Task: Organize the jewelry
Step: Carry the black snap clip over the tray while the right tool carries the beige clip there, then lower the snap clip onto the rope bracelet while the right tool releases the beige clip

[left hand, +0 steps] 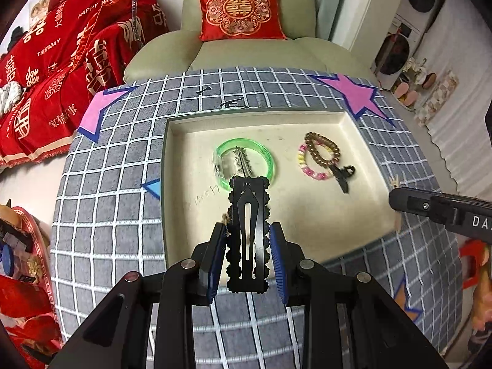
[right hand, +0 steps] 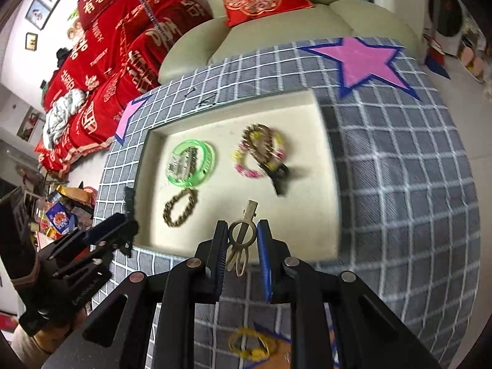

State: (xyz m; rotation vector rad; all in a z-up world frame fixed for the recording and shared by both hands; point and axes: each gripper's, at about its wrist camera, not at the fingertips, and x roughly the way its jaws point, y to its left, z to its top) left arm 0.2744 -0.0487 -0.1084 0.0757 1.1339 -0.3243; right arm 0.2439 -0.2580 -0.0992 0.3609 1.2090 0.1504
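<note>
A cream tray (left hand: 350,123) lies on the checked grey cloth. In it are a green bangle (left hand: 264,153) with a silver clip inside, a brown bead bracelet (left hand: 323,150) over a pink-yellow bracelet (left hand: 310,172), and a small black claw clip (left hand: 343,175). My left gripper (left hand: 248,240) is shut on a black snap hair clip (left hand: 248,230), held over the tray's near edge. My right gripper (right hand: 241,240) is shut on a beige hair clip (right hand: 241,233) above the tray's front. A brown chain bracelet (right hand: 180,207) lies near the green bangle (right hand: 190,164) in the right wrist view.
A yellow bracelet (right hand: 252,346) lies on the cloth near my right gripper's base. A green armchair with a red cushion (left hand: 240,12) stands behind the table. Red blankets (left hand: 61,61) pile at the left. Pink star patches (left hand: 353,92) mark the cloth.
</note>
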